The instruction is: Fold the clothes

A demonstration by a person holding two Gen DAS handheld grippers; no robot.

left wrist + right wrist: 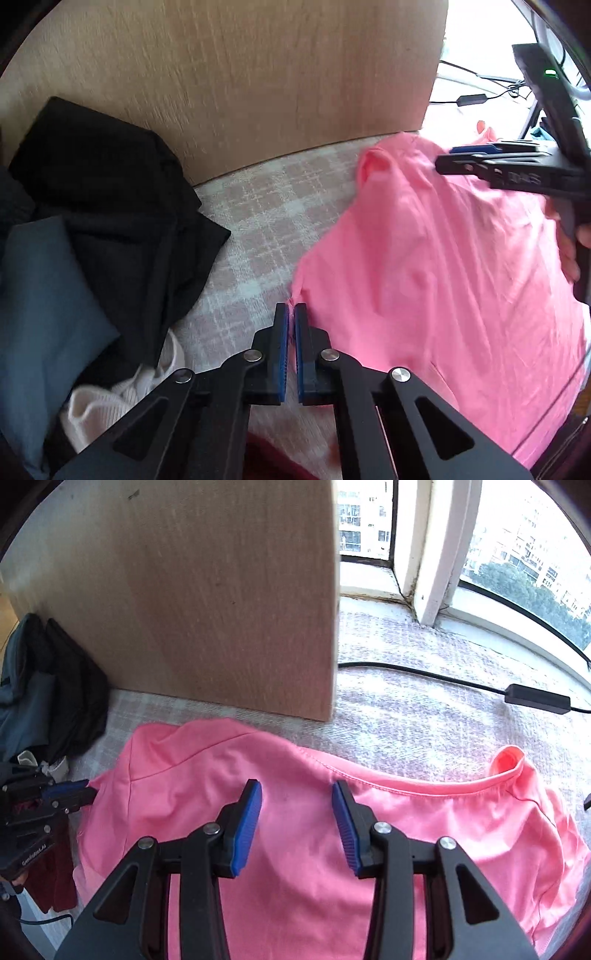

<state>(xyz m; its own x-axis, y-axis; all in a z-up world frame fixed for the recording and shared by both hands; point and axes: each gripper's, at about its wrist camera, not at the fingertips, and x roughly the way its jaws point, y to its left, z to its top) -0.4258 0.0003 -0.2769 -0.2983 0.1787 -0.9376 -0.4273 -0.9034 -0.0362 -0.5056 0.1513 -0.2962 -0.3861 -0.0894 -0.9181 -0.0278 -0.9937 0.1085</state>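
On the plaid-covered surface (424, 709), in front of an upright wooden board (207, 598), a pink garment (295, 812) is spread out, somewhat rumpled, with its hemmed edge running toward the window side. To its left a heap of dark clothes (110, 206) and a white item (110, 398) lie apart from it; a black cable with an adapter (535, 698) crosses the cover beyond it.

The step in hand is judged to be the gathering of a second hold on the pink garment so that it can be lifted or drawn flat for a fold. For this to be done well, the free tool should be lowered onto the cloth near the hemmed edge, well apart from the hold already taken, and only a single layer should be pinched. The cloth should then be tensioned gently between the two holds, so that wrinkles are pulled out without the pinched corner being dragged loose.

The left hand-held gripper (291, 314) is clenched on a small tuft at the garment's left edge, the blue pads nearly meeting with pink fabric caught between them. The right hand-held gripper (297, 805) is released, its jaws spread wide above the middle of the garment; nothing is held, and whether its tips touch the cloth cannot be told.
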